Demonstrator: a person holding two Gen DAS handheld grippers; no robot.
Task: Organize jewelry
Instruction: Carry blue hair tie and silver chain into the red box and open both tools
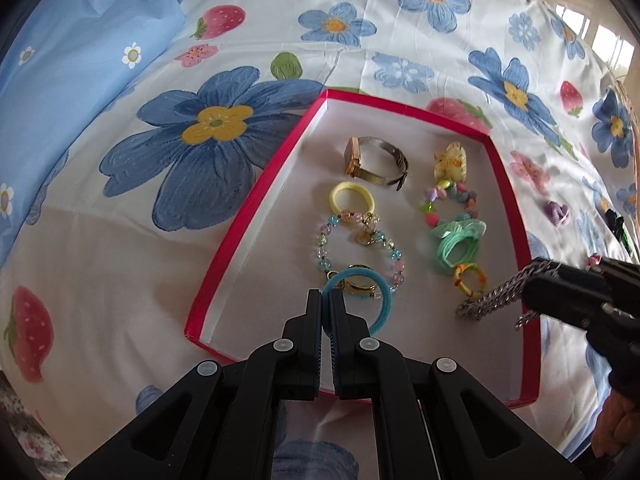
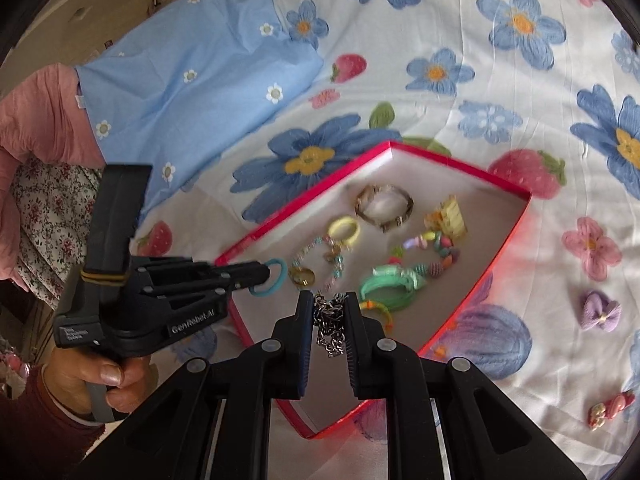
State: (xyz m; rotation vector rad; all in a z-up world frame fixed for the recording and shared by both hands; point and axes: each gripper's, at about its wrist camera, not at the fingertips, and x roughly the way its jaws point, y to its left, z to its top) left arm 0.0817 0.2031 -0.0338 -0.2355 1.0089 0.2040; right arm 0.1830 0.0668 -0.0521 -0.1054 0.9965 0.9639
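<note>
A red-rimmed box (image 1: pixel 256 204) (image 2: pixel 304 194) lies on a flowered bedsheet. Inside it are a gold watch (image 1: pixel 374 162) (image 2: pixel 384 206), a yellow hair tie (image 1: pixel 352 196), a clear bead bracelet (image 1: pixel 360 248), a coloured bead bracelet (image 1: pixel 448 200) and a green hair tie (image 1: pixel 456 246). My left gripper (image 1: pixel 326 300) (image 2: pixel 266 276) is shut on a blue hair tie (image 1: pixel 376 300) (image 2: pixel 276 276) over the box's near left corner. My right gripper (image 2: pixel 330 300) (image 1: pixel 532 284) is shut on a silver chain (image 2: pixel 330 326) (image 1: pixel 490 298), which dangles over the box's near right side.
Outside the box on the sheet lie a purple bow clip (image 2: pixel 600 310) (image 1: pixel 558 213) and a pink clip (image 2: pixel 610 410). A blue pillow (image 2: pixel 192 80) (image 1: pixel 60 60) lies at the far left. A hand (image 2: pixel 100 380) holds the left gripper's handle.
</note>
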